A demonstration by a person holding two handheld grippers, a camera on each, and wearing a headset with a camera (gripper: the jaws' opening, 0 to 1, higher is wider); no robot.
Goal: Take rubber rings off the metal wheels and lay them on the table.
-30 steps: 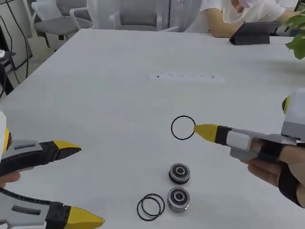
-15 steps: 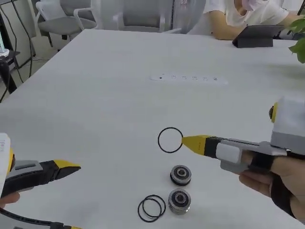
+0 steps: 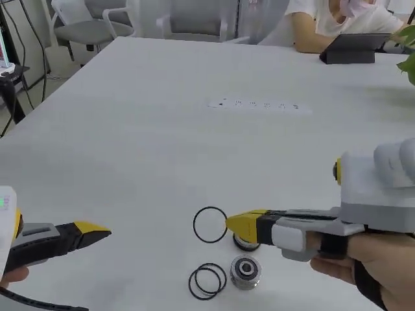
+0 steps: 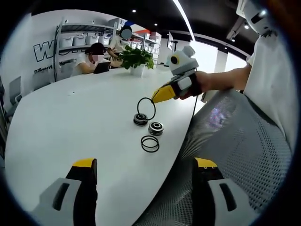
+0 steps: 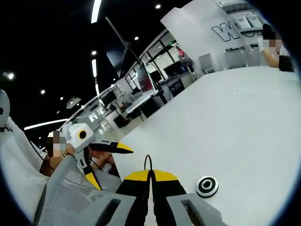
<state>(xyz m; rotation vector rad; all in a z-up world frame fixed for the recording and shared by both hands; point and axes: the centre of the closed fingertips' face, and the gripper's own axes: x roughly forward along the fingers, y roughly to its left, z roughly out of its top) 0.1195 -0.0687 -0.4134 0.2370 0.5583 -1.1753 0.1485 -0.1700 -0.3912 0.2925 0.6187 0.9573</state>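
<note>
Rubber ring (image 3: 194, 223) number 1 is pinched at its rim between the tips of the right gripper (image 3: 228, 223), whose yellow jaws are pressed together on it. In the right gripper view the ring (image 5: 148, 162) is seen edge-on as a thin black line rising from the closed tips (image 5: 149, 175). From the left gripper view it (image 4: 138, 107) is seen hanging upright from the right gripper (image 4: 153, 100), just above the farther metal wheel (image 4: 140, 119) (whether it touches that wheel cannot be told).

2 metal wheels are set close together on the white bench (image 3: 162, 129). The nearer one (image 3: 245, 271) stands clear, bright at its rim, while the farther one (image 3: 243, 242) is partly covered by the right gripper. Just left of the nearer wheel, 2 more rubber rings (image 3: 190, 282) are laid flat on the bench, overlapping each other.

The left gripper (image 4: 145, 164) is held wide open, well apart from the wheels, at the near left edge of the bench; 1 of its yellow-tipped jaws is seen in the head view (image 3: 84, 233). A white power strip (image 3: 259, 105) is seen farther along the bench.
</note>
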